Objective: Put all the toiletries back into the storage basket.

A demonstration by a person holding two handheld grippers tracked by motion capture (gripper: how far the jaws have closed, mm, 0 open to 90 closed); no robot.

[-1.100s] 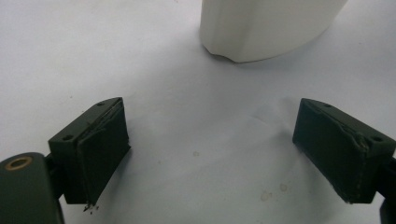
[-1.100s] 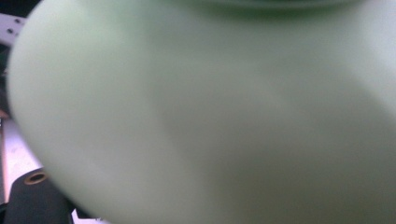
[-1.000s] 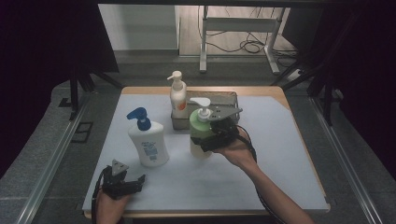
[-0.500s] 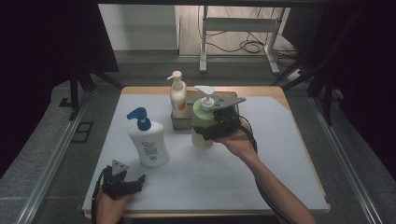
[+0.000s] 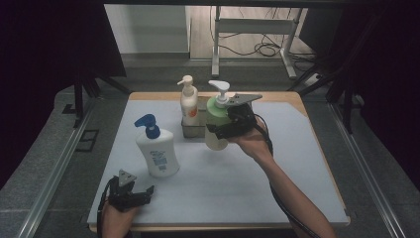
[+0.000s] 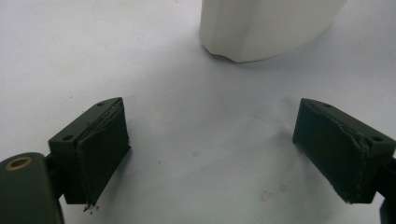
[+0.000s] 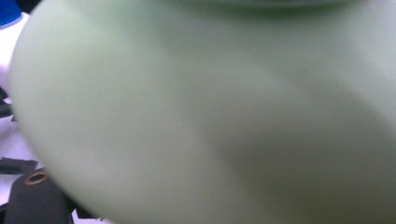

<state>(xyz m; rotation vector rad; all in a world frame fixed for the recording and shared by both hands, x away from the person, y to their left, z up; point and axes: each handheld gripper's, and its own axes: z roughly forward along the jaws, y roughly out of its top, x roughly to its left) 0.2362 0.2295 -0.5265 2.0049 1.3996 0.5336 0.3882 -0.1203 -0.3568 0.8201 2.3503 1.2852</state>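
Green pump bottle (image 5: 217, 125), clamped in right gripper (image 5: 229, 128), now lifted off table (image 5: 277, 188) and carried nearer grey caddy (image 5: 192, 130) than before, likely for placing beside orange-label bottle (image 5: 188, 101); left gripper (image 6: 212, 154) idle, jaws apart.

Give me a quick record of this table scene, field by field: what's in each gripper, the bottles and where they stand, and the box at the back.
surface: pale mat on a wooden table
right gripper: shut on the green pump bottle, held beside the grey box
left gripper: open, nothing between its pads, at the near left edge
blue-pump white bottle: upright on the mat, left of centre
orange-label pump bottle: upright in the grey box
lifted or resting: whether the green pump bottle is clear of the mat cannot be told
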